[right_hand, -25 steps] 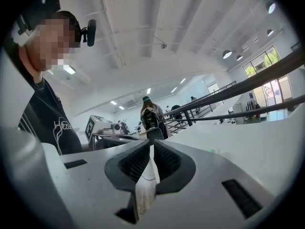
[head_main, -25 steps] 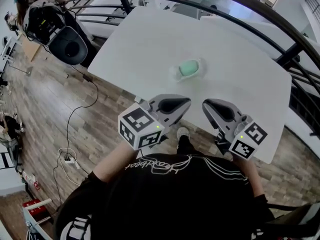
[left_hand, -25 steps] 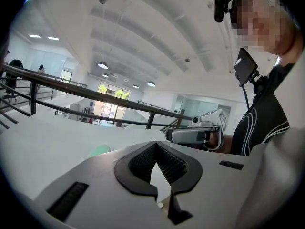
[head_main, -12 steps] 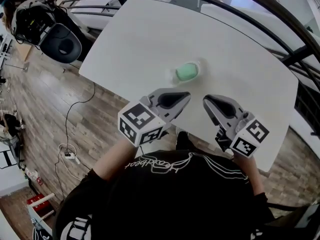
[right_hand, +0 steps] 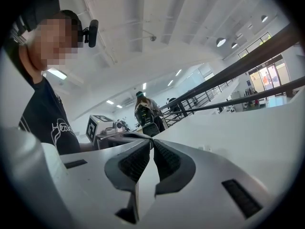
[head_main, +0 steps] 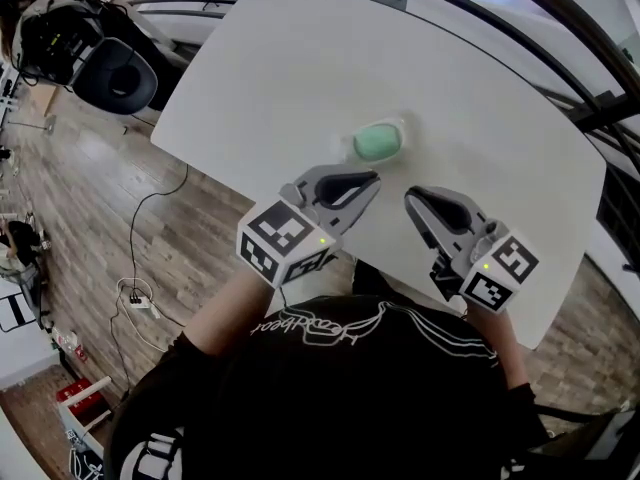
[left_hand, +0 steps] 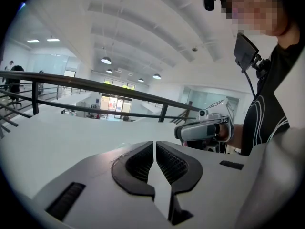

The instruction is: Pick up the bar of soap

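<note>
A mint-green bar of soap [head_main: 377,141] is being shown lying on the white table [head_main: 280,58], on its near half and about midway between the left and right edges. It is being cradled in a pale dish [head_main: 402,127], of which only a thin rim is being glimpsed.

The left gripper [head_main: 372,181] is being held just near of the soap, with its tip being pointed toward the far right. The tip is close to the soap's near-left side but apart from it. In the left gripper view its ribbed pads [left_hand: 141,162] are being pressed together, and nothing is being pinched between them.

The right gripper [head_main: 409,199] is being held to the near right of the soap, a little farther from it than the left one. Its tip is being aimed toward the far left. In the right gripper view its pads [right_hand: 135,162] are likewise being held closed, tips meeting, with nothing caught between.

The two tips are being held near each other, with a strip of bare table between them. The marker cubes [head_main: 283,246] are being carried at the near ends, by the table's near edge.

Beyond the table's far side a dark railing [head_main: 500,13] is being seen. To the left, a cable [head_main: 150,230] is being trailed across the wooden floor [head_main: 90,198].
</note>
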Available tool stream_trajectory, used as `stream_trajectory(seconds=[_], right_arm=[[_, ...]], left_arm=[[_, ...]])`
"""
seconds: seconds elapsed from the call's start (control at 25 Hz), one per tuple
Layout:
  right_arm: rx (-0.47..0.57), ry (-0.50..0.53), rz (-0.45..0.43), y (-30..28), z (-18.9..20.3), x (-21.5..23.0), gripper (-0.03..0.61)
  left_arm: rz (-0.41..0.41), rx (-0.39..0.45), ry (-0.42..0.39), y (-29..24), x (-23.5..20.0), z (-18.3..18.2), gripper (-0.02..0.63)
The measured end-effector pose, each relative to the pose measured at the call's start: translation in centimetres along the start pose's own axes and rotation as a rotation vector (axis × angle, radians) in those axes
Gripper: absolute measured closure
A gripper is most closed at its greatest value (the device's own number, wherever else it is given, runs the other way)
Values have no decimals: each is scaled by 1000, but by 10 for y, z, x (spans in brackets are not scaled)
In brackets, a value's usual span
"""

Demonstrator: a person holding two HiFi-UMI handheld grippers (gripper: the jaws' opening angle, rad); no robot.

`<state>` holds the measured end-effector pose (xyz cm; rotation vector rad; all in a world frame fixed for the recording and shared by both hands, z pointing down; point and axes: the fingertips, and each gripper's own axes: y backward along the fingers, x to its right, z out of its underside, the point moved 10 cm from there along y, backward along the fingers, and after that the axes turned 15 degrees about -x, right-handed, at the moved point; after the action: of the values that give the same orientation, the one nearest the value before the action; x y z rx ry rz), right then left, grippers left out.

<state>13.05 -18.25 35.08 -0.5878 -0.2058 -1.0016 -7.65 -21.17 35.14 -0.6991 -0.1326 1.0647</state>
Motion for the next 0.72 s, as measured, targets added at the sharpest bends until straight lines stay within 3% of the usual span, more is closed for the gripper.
stream_trajectory(seconds=[0.2,0.72], right_arm=[[-4,-15,2,0,0,11,548],[-12,-43,18,-5,2,37,548]], left_arm=[[-8,-19,-21,-10,-10,-5,563],[-65,-144,-189,-41,-38,-11,403]])
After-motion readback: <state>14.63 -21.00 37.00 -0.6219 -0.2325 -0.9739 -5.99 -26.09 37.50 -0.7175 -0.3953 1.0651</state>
